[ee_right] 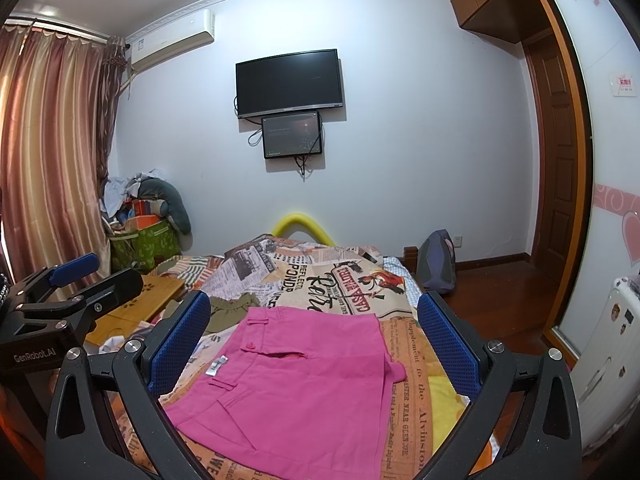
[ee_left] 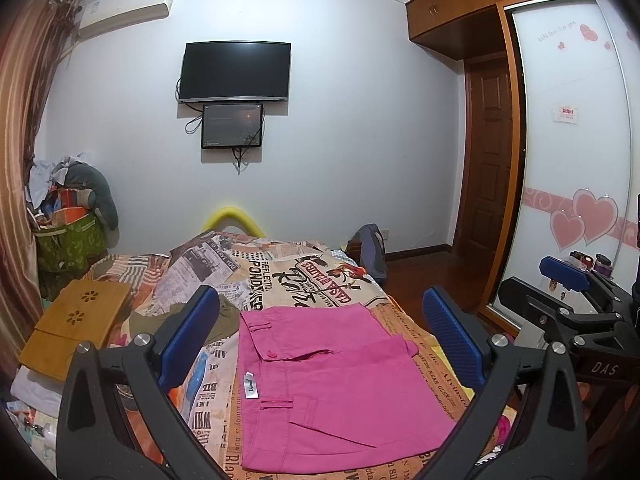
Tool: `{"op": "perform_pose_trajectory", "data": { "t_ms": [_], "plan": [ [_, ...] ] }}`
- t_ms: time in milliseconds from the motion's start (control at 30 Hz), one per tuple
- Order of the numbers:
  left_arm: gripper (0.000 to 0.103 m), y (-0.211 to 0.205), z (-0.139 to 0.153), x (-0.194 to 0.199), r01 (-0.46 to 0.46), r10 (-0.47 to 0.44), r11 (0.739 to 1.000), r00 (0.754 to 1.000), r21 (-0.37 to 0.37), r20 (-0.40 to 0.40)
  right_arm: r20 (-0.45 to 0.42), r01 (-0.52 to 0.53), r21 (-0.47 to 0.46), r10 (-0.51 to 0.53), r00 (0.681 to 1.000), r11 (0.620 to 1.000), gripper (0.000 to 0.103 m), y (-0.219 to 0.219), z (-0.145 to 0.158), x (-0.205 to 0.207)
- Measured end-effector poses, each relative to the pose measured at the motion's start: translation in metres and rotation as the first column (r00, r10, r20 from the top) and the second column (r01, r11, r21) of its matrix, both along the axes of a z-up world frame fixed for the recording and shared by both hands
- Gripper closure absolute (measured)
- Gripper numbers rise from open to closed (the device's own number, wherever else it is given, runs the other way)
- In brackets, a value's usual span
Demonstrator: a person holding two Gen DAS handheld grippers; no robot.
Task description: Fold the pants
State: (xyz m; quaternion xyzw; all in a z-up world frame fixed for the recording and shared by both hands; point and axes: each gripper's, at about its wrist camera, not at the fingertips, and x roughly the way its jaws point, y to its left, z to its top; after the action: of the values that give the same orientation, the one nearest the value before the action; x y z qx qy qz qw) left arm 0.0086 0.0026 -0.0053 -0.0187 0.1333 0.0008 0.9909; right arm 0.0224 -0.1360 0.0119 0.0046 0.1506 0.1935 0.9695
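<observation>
Pink pants (ee_left: 332,384) lie flat on the bed (ee_left: 416,340), lower centre of both views, on the newspaper-print cover. They look already folded down to a compact rectangle: waistband and belt loops along the left edge, white label (ee_left: 250,386) facing up, a doubled layer showing at the right edge. Judging by that, the fold is mostly done; another fold or a smoothing pass may remain.

Left gripper (ee_left: 320,340): jaws spread wide, holding nothing, above the pants and clear of the cloth. Right gripper (ee_right: 316,340): same, wide apart, empty, framing the pants from above. Each one shows in the other's view at the frame edge, so they sit side by side, near each other. Probably held high and open to line up on opposite edges of the cloth before a pinch.

Olive garment (ee_right: 234,308) sits bunched just beyond the waistband, upper left of the pants; can't tell if they touch. Wooden tray (ee_left: 76,328) at left, well apart. Keep the pinch off the cover underneath.
</observation>
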Motion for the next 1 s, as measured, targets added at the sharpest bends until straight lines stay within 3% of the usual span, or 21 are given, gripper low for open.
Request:
{"op": "perform_pose_trajectory", "data": {
  "t_ms": [600,867,1000],
  "plan": [
    [0.0,0.003,-0.005,0.007,-0.009,0.009,1.0,1.0,0.0,-0.02,-0.024,0.017,-0.015,-0.017,1.0,1.0,0.0,0.0,-0.007,0.01],
    [0.0,0.015,-0.023,0.042,-0.042,0.044,0.999,0.994,0.024,-0.096,-0.113,0.063,-0.054,-0.068,0.991,0.997,0.0,-0.01,-0.033,0.05],
    [0.0,0.026,-0.042,0.073,-0.037,0.044,0.998,0.984,0.042,-0.175,-0.162,0.096,-0.103,-0.112,0.98,0.99,0.0,-0.018,-0.053,0.074]
  ]
}}
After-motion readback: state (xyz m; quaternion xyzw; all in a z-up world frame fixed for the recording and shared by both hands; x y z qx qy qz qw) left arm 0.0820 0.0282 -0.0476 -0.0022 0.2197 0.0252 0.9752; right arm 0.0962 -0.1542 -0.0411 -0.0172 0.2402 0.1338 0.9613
